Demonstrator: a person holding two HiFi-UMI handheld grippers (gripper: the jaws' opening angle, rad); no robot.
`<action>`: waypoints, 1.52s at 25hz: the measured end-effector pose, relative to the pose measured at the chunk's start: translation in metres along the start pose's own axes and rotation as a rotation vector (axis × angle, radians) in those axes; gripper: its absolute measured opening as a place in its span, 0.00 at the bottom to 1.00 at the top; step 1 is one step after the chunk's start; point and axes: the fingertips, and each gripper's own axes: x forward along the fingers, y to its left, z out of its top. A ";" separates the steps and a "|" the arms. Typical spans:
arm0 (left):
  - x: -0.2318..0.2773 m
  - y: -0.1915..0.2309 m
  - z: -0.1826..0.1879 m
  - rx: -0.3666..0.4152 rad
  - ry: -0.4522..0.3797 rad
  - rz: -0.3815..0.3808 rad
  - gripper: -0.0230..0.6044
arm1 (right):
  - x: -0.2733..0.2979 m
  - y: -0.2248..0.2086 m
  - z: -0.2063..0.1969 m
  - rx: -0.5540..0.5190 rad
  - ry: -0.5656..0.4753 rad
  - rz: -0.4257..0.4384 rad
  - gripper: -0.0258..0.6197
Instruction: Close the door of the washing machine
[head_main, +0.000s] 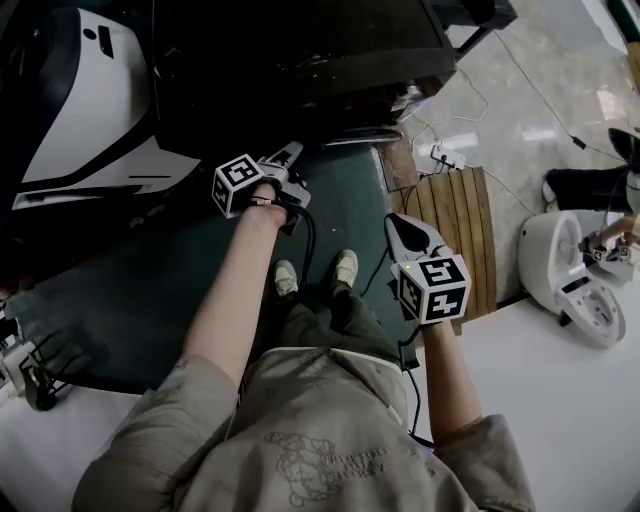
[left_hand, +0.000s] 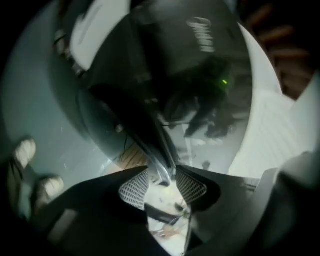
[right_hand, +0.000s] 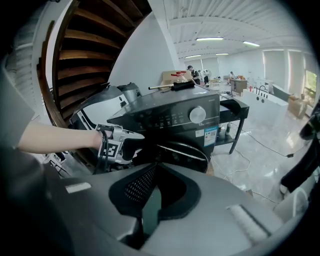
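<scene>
Your left gripper (head_main: 288, 158) pinches the chrome-rimmed round door (right_hand: 186, 151) of the dark, glossy washing machine (right_hand: 172, 116). Its mesh pads (left_hand: 133, 189) are clamped on the curved edge; the door stands partly out. Your right gripper (head_main: 408, 235) hangs over the green mat (head_main: 150, 290), jaws together, empty.

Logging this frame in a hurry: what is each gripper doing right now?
Left gripper: shut on the door rim.
Right gripper: shut, nothing between its jaws.
</scene>
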 end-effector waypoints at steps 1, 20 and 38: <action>-0.005 -0.006 -0.002 0.060 0.016 0.008 0.32 | -0.004 0.002 0.006 -0.005 -0.012 -0.006 0.08; -0.176 -0.158 -0.028 0.745 0.134 -0.152 0.23 | -0.116 0.084 0.122 -0.104 -0.300 -0.088 0.08; -0.347 -0.231 -0.047 1.405 -0.103 -0.186 0.04 | -0.224 0.212 0.197 -0.275 -0.567 0.049 0.08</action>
